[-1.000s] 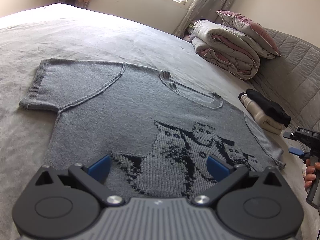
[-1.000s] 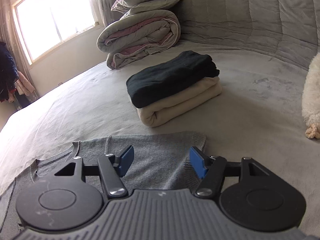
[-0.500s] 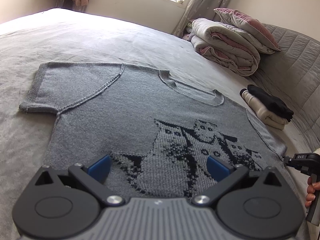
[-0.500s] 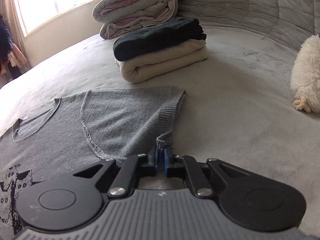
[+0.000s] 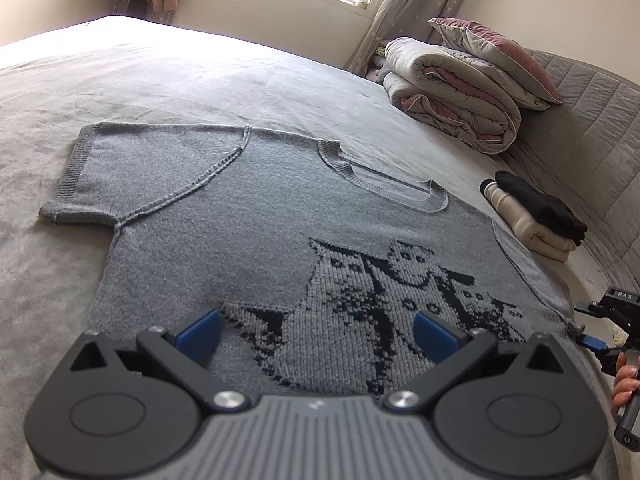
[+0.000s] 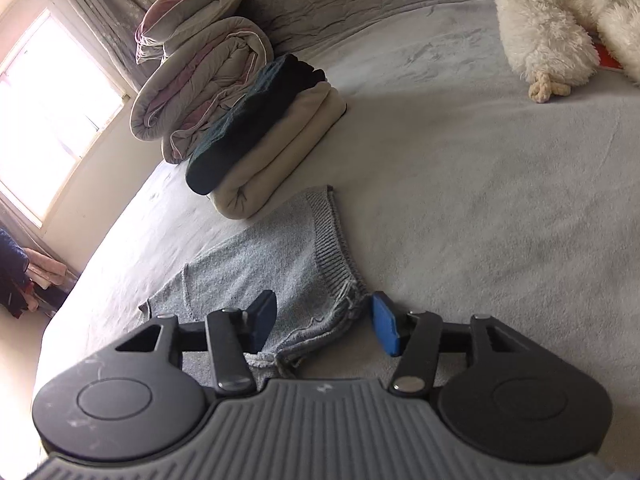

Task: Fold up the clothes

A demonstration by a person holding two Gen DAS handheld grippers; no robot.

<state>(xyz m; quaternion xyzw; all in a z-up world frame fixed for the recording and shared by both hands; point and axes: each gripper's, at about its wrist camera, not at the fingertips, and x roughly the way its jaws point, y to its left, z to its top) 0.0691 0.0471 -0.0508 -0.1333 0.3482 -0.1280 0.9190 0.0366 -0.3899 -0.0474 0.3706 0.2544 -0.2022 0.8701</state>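
A grey knit sweater (image 5: 240, 216) with a black cat pattern lies flat, front up, on the bed. My left gripper (image 5: 316, 330) hovers open over its lower hem, with nothing between its blue pads. My right gripper (image 6: 324, 320) is at the sweater's right sleeve (image 6: 280, 264). Its jaws are opening, and the sleeve's ribbed cuff corner lies bunched between them without the pads pressing on it. In the left wrist view the right gripper (image 5: 588, 325) shows at the far right edge, held by a hand.
A folded black and cream stack (image 6: 272, 136) (image 5: 536, 216) sits just beyond the right sleeve. Behind it are a rolled duvet with a pillow (image 5: 452, 92) and the quilted headboard (image 5: 592, 140). A fluffy white toy (image 6: 552, 20) lies to the right.
Half a second ago my right gripper was shut on the sleeve's corner; its jaws now stand apart, it has rolled, and the cuff lies bunched. The left gripper has stayed put.
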